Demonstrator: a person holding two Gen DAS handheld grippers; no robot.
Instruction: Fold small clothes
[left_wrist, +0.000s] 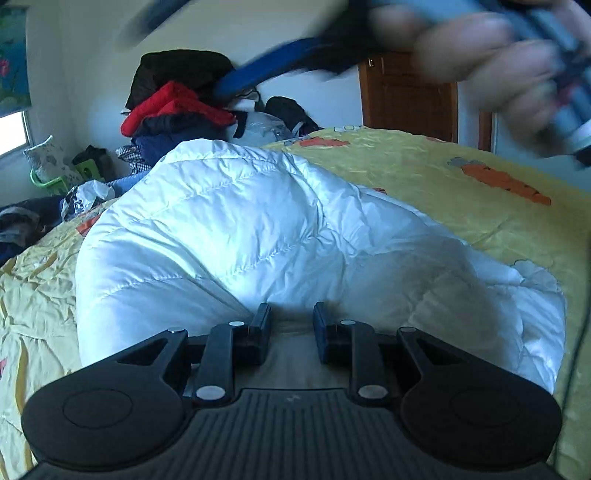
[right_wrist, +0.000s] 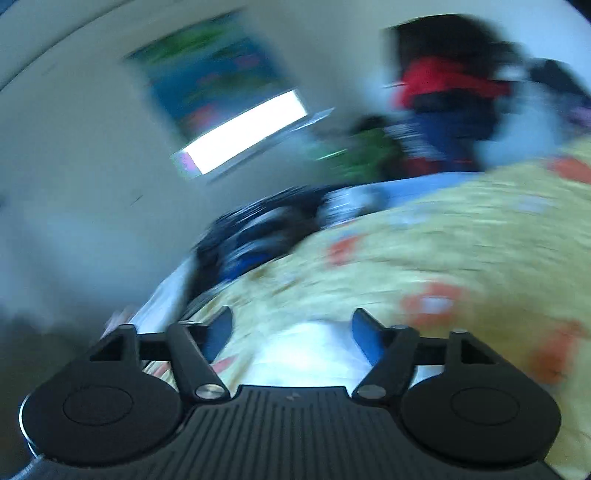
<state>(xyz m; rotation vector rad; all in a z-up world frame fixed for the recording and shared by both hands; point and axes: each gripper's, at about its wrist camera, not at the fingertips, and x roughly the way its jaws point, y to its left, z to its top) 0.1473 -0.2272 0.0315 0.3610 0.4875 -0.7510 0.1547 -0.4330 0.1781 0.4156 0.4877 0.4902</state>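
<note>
Your left gripper (left_wrist: 291, 317) sits with fingers parted at the near edge of the white puffer jacket (left_wrist: 229, 229), which lies on the yellow bedspread (left_wrist: 461, 192). Your right gripper (right_wrist: 291, 325) is spread wide, empty. Steady it, then pinch the jacket's hem evenly
</note>
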